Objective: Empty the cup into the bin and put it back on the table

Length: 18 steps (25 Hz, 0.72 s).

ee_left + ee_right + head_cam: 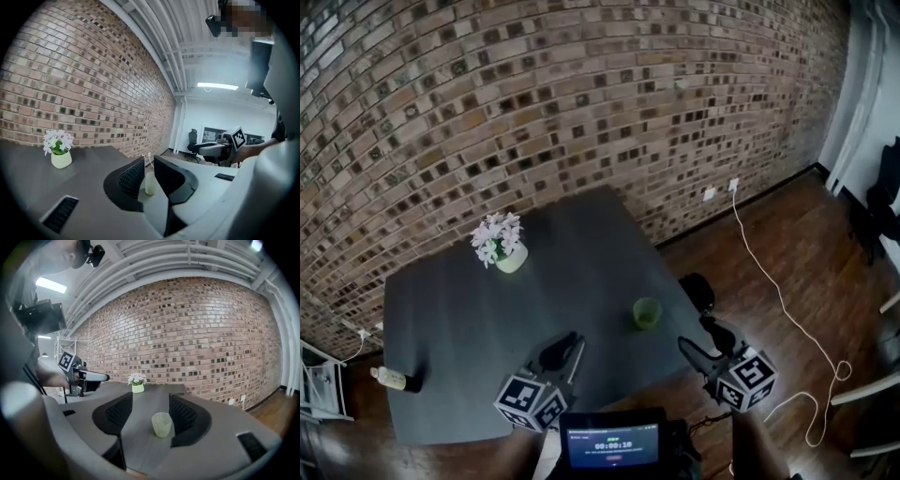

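A pale green translucent cup [647, 312] stands upright on the dark grey table [469, 319], near its right edge. My right gripper [698, 339] hovers just off that edge and points at the cup. In the right gripper view the cup [162, 423] stands a little ahead of the gripper [150, 398], framed by the open jaws and untouched. My left gripper [567, 345] hangs over the table's front, and its jaws [149, 161] stand a narrow gap apart with nothing in them; the cup [150, 183] shows far beyond. A dark round object [698, 291], perhaps the bin, sits on the floor beside the table.
A small pot of white flowers [502, 246] stands at the table's back left, and a bottle [394, 378] lies at its left front edge. A white cable [787, 309] runs over the wooden floor from a socket in the brick wall. A screen [612, 442] is at the bottom.
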Tool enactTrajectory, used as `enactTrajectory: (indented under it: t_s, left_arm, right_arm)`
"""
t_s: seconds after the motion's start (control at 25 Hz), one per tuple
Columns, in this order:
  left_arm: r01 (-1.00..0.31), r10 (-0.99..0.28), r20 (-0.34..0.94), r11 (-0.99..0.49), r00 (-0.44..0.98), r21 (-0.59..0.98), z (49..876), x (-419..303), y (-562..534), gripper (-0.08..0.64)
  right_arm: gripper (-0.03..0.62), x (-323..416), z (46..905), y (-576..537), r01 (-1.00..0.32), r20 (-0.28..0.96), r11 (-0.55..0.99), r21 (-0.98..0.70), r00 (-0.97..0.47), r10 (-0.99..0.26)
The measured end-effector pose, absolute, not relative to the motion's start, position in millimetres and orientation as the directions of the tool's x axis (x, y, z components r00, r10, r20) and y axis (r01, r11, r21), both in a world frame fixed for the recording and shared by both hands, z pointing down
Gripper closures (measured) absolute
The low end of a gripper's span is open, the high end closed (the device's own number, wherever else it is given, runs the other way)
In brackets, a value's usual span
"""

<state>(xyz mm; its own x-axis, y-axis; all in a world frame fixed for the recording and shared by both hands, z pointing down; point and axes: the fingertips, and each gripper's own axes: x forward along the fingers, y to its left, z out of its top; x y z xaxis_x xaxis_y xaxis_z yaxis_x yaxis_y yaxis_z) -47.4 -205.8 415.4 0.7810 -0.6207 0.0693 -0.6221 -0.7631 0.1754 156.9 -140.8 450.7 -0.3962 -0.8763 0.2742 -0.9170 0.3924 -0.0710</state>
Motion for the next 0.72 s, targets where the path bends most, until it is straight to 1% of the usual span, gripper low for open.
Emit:
enactTrajectory:
  t_s: [0.04,0.08,0.32,0.44,0.56,0.72]
  left_arm:
    - [-0.642,-0.640,0.072,-0.746,0.765,0.179,417.7,-45.8,-206.4,0.492]
    - [-0.660,-0.660,0.071,-0.729,0.748,0.183,419.5,-44.3,-206.9,0.492]
    - [-0.726,-0.727,0.076,-0.661,0.682,0.191,433.3,-34.1,-209.0,0.492]
    - [-0.764,-0.761,0.103,-0.618,0.640,0.183,450.4,-37.6,-209.6,0.492]
    - [-0.781,-0.771,0.141,-0.594,0.621,0.191,466.0,-38.3,-210.9,0.492]
    - [-0.781,-0.774,0.136,-0.586,0.618,0.217,476.5,-37.8,-215.6,0.506]
  right_arm:
    - [0.310,159.8,454.5,-144.7,-0.908,0.279,0.412,-0.077,-0.416,-0.865]
    - [0.295,162.3,457.9,-148.5,-0.898,0.283,0.432,-0.081,-0.436,-0.854]
    - [0.293,175.6,478.8,-169.9,-0.852,0.293,0.515,-0.093,-0.517,-0.804]
    - [0.293,172.7,492.8,-178.0,-0.825,0.296,0.557,-0.095,-0.558,-0.775]
    - [0.293,166.0,508.3,-184.3,-0.798,0.308,0.596,-0.096,-0.593,-0.744]
    - [0.293,160.8,525.1,-199.0,-0.787,0.310,0.610,-0.091,-0.605,-0.734]
